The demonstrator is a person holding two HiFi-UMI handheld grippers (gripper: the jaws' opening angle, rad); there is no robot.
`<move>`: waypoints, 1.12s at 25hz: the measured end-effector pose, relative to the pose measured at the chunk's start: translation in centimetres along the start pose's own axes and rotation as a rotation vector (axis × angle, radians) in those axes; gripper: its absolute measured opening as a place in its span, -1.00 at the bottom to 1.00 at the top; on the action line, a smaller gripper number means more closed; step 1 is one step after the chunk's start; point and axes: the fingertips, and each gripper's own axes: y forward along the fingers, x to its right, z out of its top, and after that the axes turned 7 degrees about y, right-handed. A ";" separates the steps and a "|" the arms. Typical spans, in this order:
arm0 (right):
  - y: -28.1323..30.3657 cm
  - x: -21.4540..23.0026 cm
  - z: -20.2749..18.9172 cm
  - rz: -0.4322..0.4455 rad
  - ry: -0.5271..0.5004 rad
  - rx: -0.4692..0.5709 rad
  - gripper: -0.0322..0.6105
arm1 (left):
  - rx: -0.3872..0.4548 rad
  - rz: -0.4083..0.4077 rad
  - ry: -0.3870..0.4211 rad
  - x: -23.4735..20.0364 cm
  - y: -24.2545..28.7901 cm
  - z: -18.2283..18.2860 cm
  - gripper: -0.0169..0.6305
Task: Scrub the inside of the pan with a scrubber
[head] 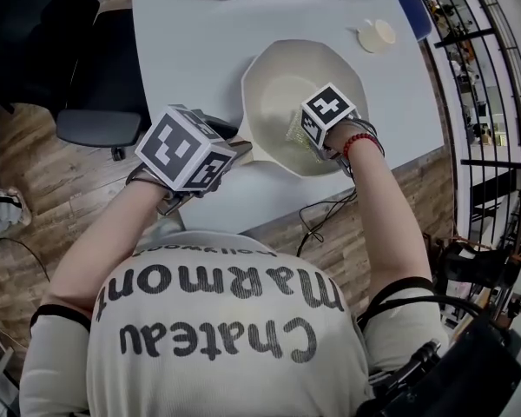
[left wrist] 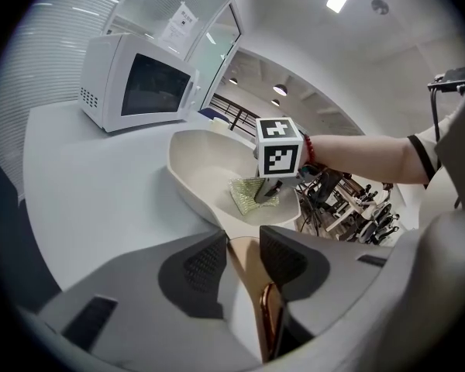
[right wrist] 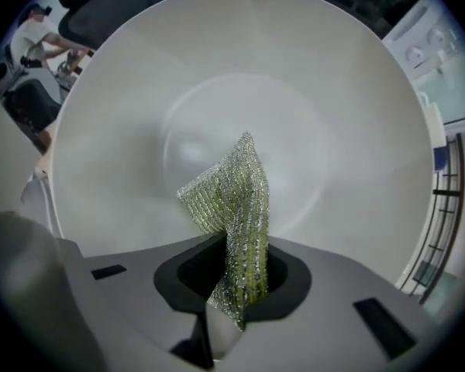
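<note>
A cream pan (head: pixel 278 85) sits on the pale table (head: pixel 191 50). Its brown handle (left wrist: pixel 252 279) runs between the pads of my left gripper (left wrist: pixel 242 248), which is shut on it at the pan's near left side (head: pixel 236 150). A green-silver mesh scrubber (right wrist: pixel 232 196) is pinched in my right gripper (right wrist: pixel 236 273), which points steeply down into the pan (right wrist: pixel 240 76). In the left gripper view the scrubber (left wrist: pixel 248 194) rests on the pan's inner wall (left wrist: pixel 201 161) below the right gripper (left wrist: pixel 270 192). From the head view the scrubber (head: pixel 297 131) shows beside the right gripper (head: pixel 308 137).
A white microwave (left wrist: pixel 136 84) stands at the table's far side. A small cream round dish (head: pixel 376 35) lies beyond the pan to the right. An office chair (head: pixel 95 120) is left of the table, and cables (head: pixel 321 220) hang below its near edge.
</note>
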 end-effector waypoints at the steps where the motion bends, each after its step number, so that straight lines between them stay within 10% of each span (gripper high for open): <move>1: 0.0 0.5 -0.1 -0.049 -0.016 -0.009 -0.71 | 0.002 0.006 -0.002 -0.1 0.0 0.1 -0.55; 16: -1.6 8.6 -0.2 -0.477 -0.171 -0.085 -0.71 | 0.004 0.028 0.003 0.2 0.3 0.5 -0.62; 28: -6.6 13.2 2.0 -0.652 -0.176 0.104 -0.71 | -0.004 0.035 -0.014 0.1 0.5 0.4 -0.60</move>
